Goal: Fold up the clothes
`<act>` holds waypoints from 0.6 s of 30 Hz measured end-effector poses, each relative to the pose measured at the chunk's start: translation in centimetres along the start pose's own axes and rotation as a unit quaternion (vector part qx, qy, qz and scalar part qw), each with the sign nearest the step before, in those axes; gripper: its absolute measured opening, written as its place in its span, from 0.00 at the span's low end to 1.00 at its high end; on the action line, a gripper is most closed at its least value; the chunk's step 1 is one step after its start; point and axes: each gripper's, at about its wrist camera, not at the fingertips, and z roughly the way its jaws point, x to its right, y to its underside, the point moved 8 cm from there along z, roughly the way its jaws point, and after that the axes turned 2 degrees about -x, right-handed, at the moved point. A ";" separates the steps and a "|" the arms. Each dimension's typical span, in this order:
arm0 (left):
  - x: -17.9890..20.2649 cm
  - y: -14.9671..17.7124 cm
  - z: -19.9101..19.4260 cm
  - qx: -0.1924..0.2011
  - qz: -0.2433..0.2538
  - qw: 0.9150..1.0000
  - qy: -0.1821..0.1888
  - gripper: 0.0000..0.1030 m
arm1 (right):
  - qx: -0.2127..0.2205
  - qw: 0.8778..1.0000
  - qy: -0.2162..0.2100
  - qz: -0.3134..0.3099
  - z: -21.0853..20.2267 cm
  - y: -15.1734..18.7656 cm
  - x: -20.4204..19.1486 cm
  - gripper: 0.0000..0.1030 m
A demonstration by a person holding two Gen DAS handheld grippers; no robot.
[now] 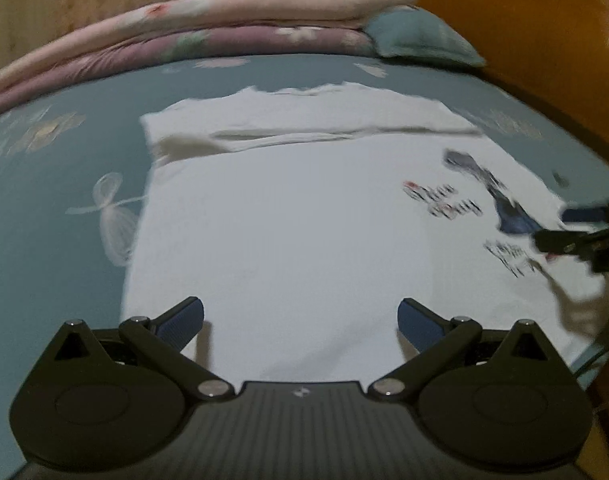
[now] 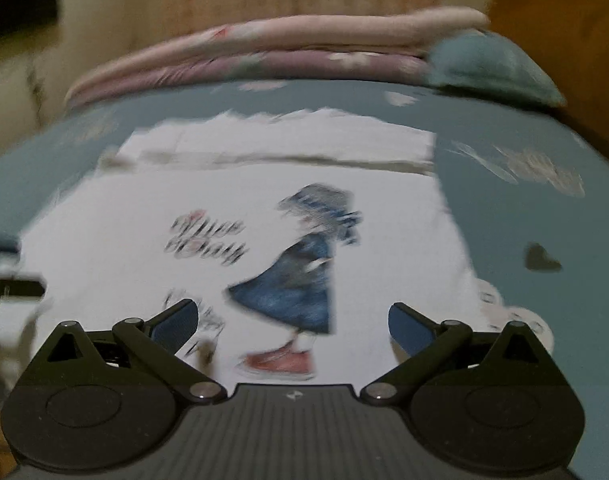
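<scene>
A white T-shirt (image 1: 296,216) lies flat on a teal bedsheet (image 1: 56,208), its far part folded over in a band. Its print shows a figure in a blue dress with red shoes (image 2: 296,280) and small lettering (image 2: 208,240). My left gripper (image 1: 300,320) hovers open over the plain near-left part of the shirt, with nothing between its fingers. My right gripper (image 2: 290,318) is open above the printed figure, also holding nothing. In the left wrist view the right gripper (image 1: 576,232) reaches in from the right edge. Both views are motion-blurred.
Folded pink and mauve floral quilts (image 1: 208,28) and a teal pillow (image 1: 420,40) lie along the far edge of the bed. An orange wooden headboard (image 1: 536,32) rises at the right. A small dark spot (image 2: 540,260) marks the sheet right of the shirt.
</scene>
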 end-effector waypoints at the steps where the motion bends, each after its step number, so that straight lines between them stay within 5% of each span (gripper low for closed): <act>1: 0.4 0.2 0.1 0.000 0.017 1.000 -0.012 1.00 | -0.006 1.000 0.006 -0.018 0.2 0.4 -0.7 1.00; 6: -0.8 1.0 -1.0 -0.008 0.005 1.000 -0.018 0.99 | -0.014 1.000 0.023 -0.009 -1.7 1.5 0.5 1.00; 11: 1.3 1.6 -4.0 0.012 0.107 0.994 -0.008 0.99 | -0.001 0.997 0.003 -0.082 -4.7 2.1 -0.6 1.00; 18: 7.4 3.8 -6.1 0.034 0.298 0.954 -0.019 0.99 | 0.017 0.977 -0.008 -0.212 -6.8 2.8 -5.8 1.00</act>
